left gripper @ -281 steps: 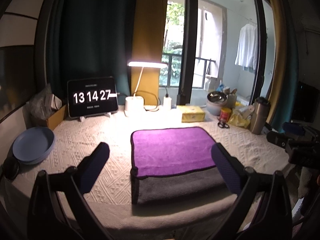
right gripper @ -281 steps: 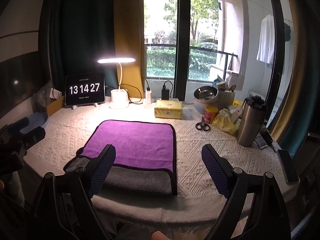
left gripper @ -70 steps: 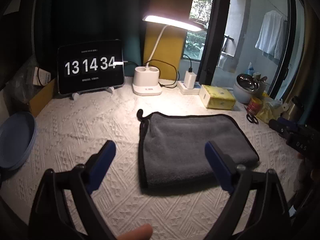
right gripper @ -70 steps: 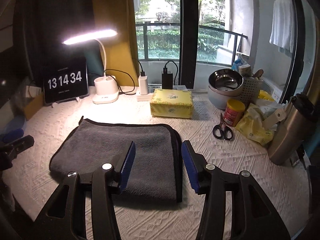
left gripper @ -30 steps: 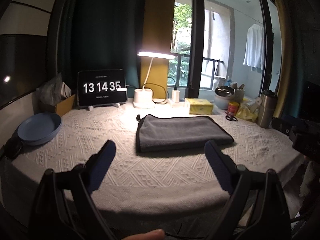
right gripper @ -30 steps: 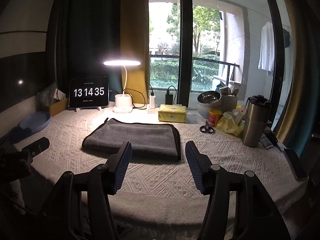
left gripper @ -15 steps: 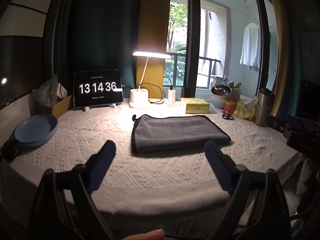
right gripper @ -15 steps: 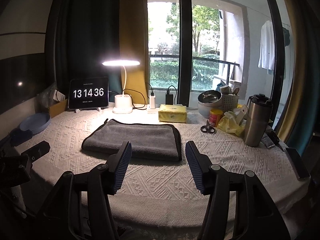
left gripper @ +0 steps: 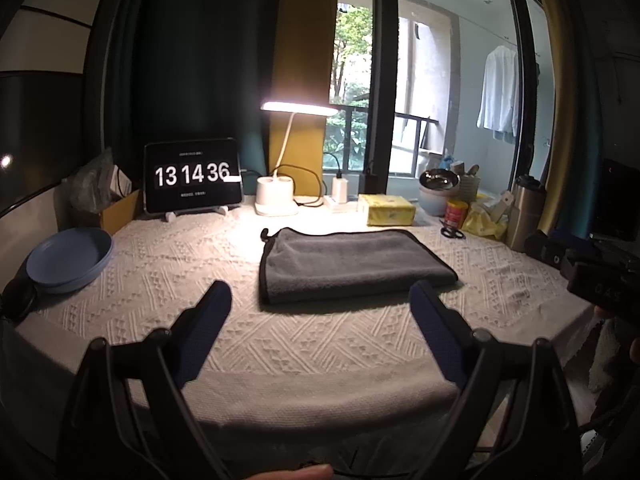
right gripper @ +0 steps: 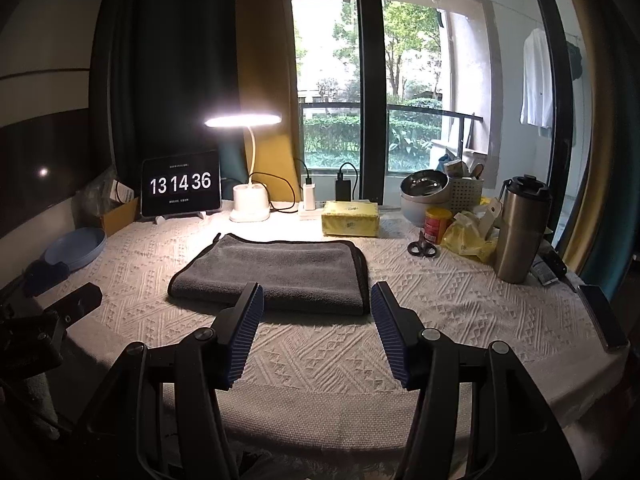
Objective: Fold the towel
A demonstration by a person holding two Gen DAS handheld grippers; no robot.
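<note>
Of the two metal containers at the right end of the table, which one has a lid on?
The tall steel tumbler nearest the table's right edge; it carries a dark lid. The steel bowl behind the red can sits open.

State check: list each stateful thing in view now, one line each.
Grey folded towel: folded, flat on tablecloth, untouched.
Left gripper: open, empty.
Right gripper: open, empty.
White desk lamp: on.
Black tablet clock: lit, reads 13 14 36.
Steel tumbler: upright, lid on.
Black scissors: closed, lying flat.
</note>
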